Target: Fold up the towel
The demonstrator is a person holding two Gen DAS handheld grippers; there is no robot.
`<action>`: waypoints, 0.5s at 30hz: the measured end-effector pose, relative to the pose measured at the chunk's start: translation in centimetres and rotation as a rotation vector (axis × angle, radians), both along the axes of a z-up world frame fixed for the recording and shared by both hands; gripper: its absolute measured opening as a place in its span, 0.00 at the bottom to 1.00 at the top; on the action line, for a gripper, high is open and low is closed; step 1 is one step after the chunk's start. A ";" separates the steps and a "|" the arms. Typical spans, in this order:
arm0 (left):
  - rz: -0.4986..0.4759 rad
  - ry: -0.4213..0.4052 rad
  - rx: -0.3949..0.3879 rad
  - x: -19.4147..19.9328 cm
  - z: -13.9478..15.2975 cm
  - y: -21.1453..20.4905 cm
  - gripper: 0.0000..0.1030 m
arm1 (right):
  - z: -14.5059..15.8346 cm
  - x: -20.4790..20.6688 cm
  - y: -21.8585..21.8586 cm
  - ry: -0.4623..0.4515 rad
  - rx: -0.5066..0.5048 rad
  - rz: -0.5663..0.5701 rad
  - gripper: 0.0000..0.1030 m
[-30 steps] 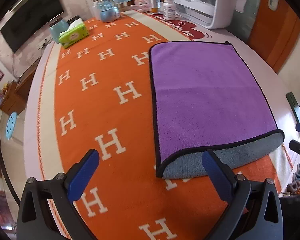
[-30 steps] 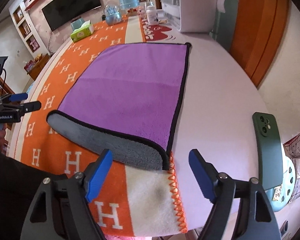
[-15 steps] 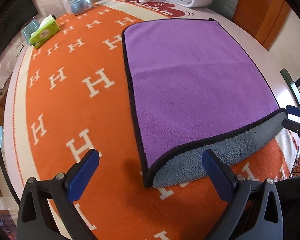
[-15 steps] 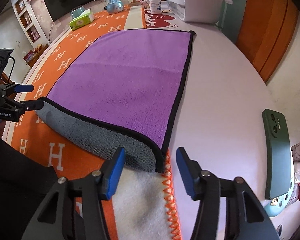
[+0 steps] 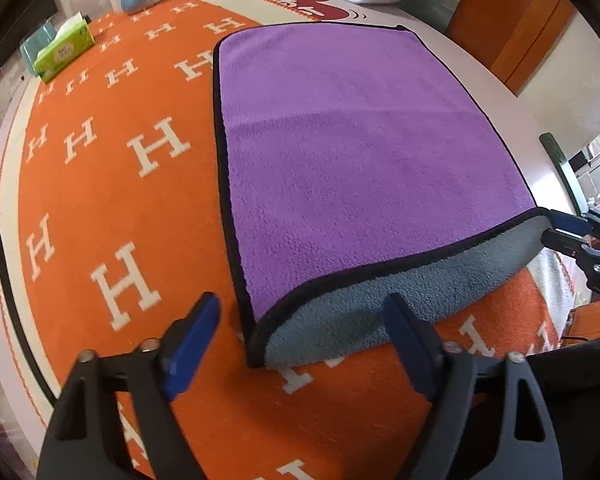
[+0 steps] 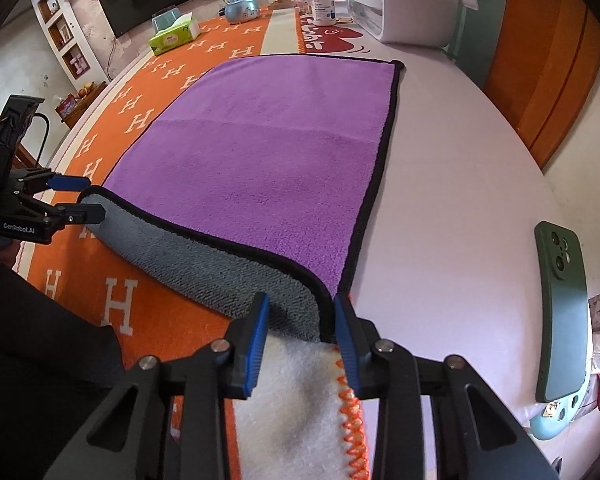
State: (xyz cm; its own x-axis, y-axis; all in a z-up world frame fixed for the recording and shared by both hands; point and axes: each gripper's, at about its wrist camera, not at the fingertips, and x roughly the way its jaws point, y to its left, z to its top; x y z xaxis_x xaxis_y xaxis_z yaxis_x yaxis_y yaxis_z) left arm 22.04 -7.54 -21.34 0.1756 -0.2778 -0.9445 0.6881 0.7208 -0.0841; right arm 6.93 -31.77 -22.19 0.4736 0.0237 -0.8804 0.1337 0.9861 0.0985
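Right now my right gripper (image 6: 300, 320) has its jaws narrowed around the near right corner of the towel (image 6: 268, 152), blue pads (image 6: 256, 336) flanking the rolled grey edge, though I can't tell if they actually pinch it yet. My left gripper (image 5: 304, 332) sits with jaws spread wide at the near left corner, the rolled edge between the fingers but not held. Towel lies purple side up, near edge curled over showing grey underside, mostly on the orange H-pattern blanket (image 5: 112, 184), right part on the white table (image 6: 460, 168). Green phone (image 6: 564, 312) rests on the table to the right, apart from the towel. Tissue pack (image 6: 174, 34) sits far back.
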 end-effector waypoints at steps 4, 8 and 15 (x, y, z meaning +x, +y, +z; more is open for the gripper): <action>0.014 0.020 -0.005 0.1 -0.3 0.4 0.61 | 0.1 -0.1 0.0 -0.004 0.001 0.000 0.25; 0.035 0.024 -0.015 0.1 0.0 1.1 0.50 | 0.3 -0.2 0.2 -0.009 0.000 0.000 0.23; 0.040 0.036 -0.029 0.2 0.4 2.0 0.38 | 0.6 -0.3 0.4 -0.016 -0.004 -0.003 0.21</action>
